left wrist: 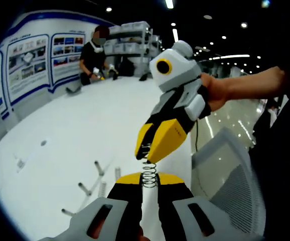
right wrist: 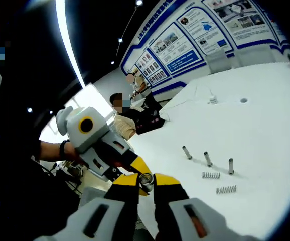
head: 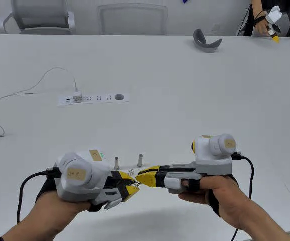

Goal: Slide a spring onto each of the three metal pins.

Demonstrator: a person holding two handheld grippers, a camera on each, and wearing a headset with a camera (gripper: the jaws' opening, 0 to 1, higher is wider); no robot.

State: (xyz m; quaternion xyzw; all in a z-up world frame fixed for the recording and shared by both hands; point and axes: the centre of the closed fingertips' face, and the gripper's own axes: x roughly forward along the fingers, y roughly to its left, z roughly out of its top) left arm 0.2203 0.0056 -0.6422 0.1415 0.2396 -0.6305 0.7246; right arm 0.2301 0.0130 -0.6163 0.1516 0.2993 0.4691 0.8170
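Between the two sets of tips sits the spring (left wrist: 148, 173). The left gripper (head: 128, 184) is closed on one end, and the right gripper (head: 145, 178) looks clamped on the other (end-on in its own view, so we read that grip less surely). The spring's long axis runs straight out along the left jaws, tip to tip, roughly level over the table (head: 185, 100).

The pins (right wrist: 207, 158) stand upright just beyond the meeting point, ahead and off to one side of the right jaws, all three bare. Spring axis and pin axis are about square to each other. We judge the next move hinges on tipping the spring upright, with one open end facing down over a pin.

Both grippers are about equally near the pins. Whichever ends up with the spring must grip its side or top end, not the end going on.

Two spare springs (right wrist: 210, 175) lie flat between the pins and the right jaws, below the pin tops but low in the approach path. The strip (head: 92, 98) is well beyond the pins, no obstacle.

Risk, as we see it: jaw tips bumping neighbouring pins, which stand close together.
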